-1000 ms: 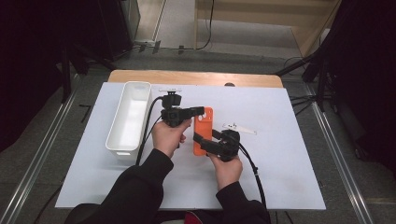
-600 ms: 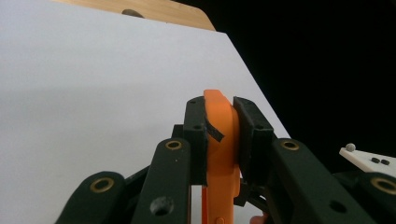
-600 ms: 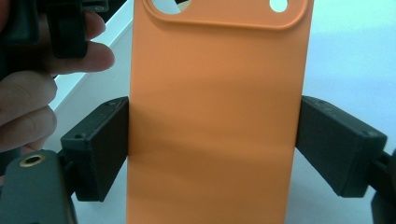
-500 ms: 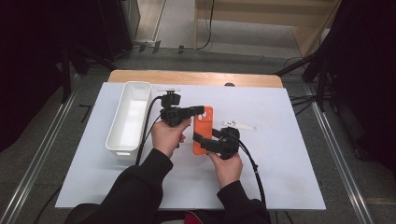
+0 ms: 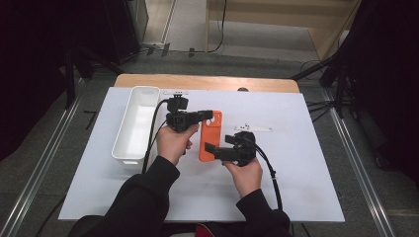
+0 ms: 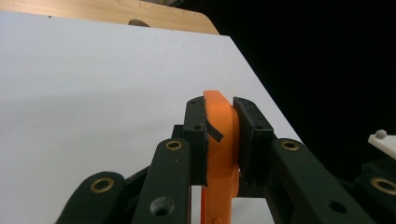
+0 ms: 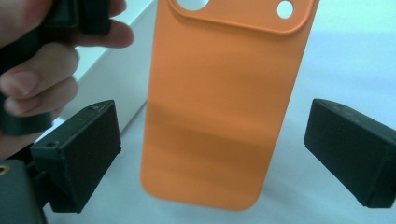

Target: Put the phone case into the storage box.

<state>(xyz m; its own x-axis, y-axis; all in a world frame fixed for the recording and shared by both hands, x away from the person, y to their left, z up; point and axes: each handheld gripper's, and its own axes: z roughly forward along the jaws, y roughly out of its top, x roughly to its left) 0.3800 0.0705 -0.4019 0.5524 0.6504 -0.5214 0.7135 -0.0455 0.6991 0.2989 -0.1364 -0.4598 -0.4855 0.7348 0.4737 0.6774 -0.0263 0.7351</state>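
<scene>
Nearest the person, the right gripper [image 5: 213,149] is held low over the white table sheet [image 5: 296,187], its jaws standing wide apart and just having been opening; the lower end of the orange phone case [image 5: 209,143] lies between them, untouched by either pad, as is seen in the right gripper view [image 7: 219,154]. The case [image 7: 224,107] is held up off the sheet, its camera cut-outs at the far end. That far end is clamped by the left gripper [image 5: 211,115], whose pads are pressed on both faces of the case edge [image 6: 219,140]. A cable is trailed back from each gripper toward the person. Just left of the left hand [image 5: 173,142], the white rectangular tray [image 5: 120,148] is set lengthwise on the sheet. Right of the case, well apart from it, a small white flat part [image 5: 253,129] is laid. Beyond, a small white piece [image 5: 176,92] is noted at the sheet's far edge, then the wooden table edge [image 5: 207,82].
</scene>
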